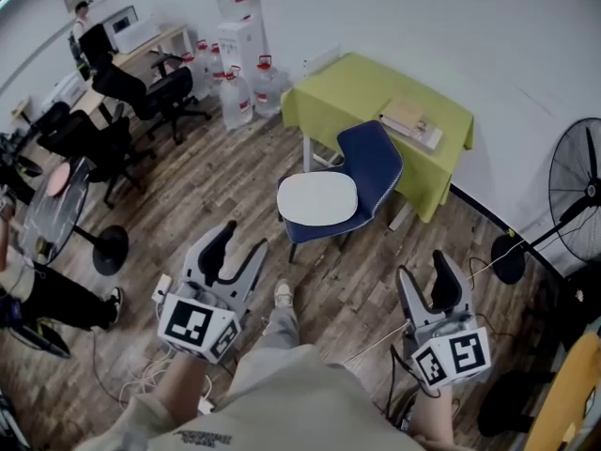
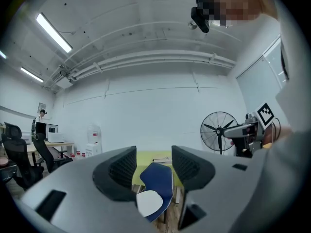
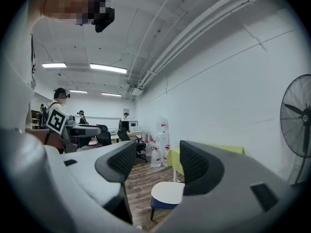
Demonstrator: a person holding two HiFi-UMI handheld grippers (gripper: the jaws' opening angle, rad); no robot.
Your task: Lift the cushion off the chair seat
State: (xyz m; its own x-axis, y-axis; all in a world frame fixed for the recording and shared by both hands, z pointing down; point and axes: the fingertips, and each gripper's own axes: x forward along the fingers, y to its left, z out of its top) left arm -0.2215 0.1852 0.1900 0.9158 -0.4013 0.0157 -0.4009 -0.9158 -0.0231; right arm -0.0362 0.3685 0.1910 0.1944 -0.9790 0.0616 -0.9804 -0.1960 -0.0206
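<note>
Ahead, cushion (image 1: 317,198) on chair (image 1: 376,163), well apart from left hand-held gripper (image 1: 239,242).

Wood, cloth and matt plastic.
We see a smooth, matt white cushion (image 1: 317,198) on a smooth blue chair (image 1: 377,158), a floor (image 1: 235,163) of grained wood planks, a bench (image 1: 347,87) under yellow-green cloth, and the left hand-held gripper (image 1: 240,241) and right hand-held gripper (image 1: 424,274) in matt grey plastic with ribbed dark pads (image 2: 120,168).

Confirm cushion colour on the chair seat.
White cushion, sitting on a dark blue chair; head view shows it best.
</note>
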